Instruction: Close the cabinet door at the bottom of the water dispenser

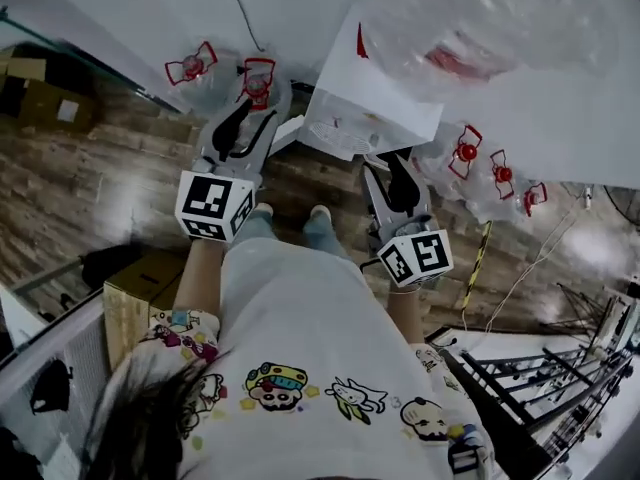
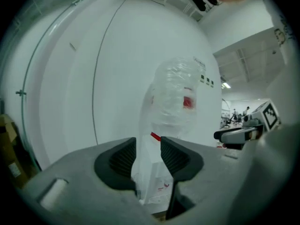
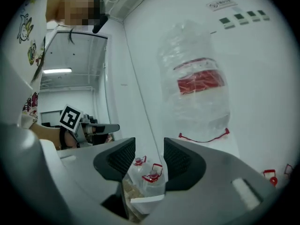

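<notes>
The white water dispenser (image 1: 372, 96) stands just ahead of the person's feet, with a large plastic-wrapped bottle (image 1: 480, 28) with a red label on top. A narrow white panel (image 1: 285, 135) juts from its lower left; I cannot tell whether it is the cabinet door. My left gripper (image 1: 252, 103) is open and empty, close to that panel. My right gripper (image 1: 392, 163) is open and empty below the dispenser's front. In the left gripper view the gripper (image 2: 147, 150) points at the dispenser (image 2: 157, 186) and bottle (image 2: 180, 102). The right gripper (image 3: 149, 153) faces the bottle (image 3: 199, 88).
Small water bottles with red caps lie on the wooden floor left (image 1: 192, 66) and right (image 1: 466, 152) of the dispenser. A cardboard box (image 1: 140, 293) sits at the person's left. A dark metal rack (image 1: 540, 388) fills the lower right. A yellow-black strip (image 1: 478, 258) runs beside it.
</notes>
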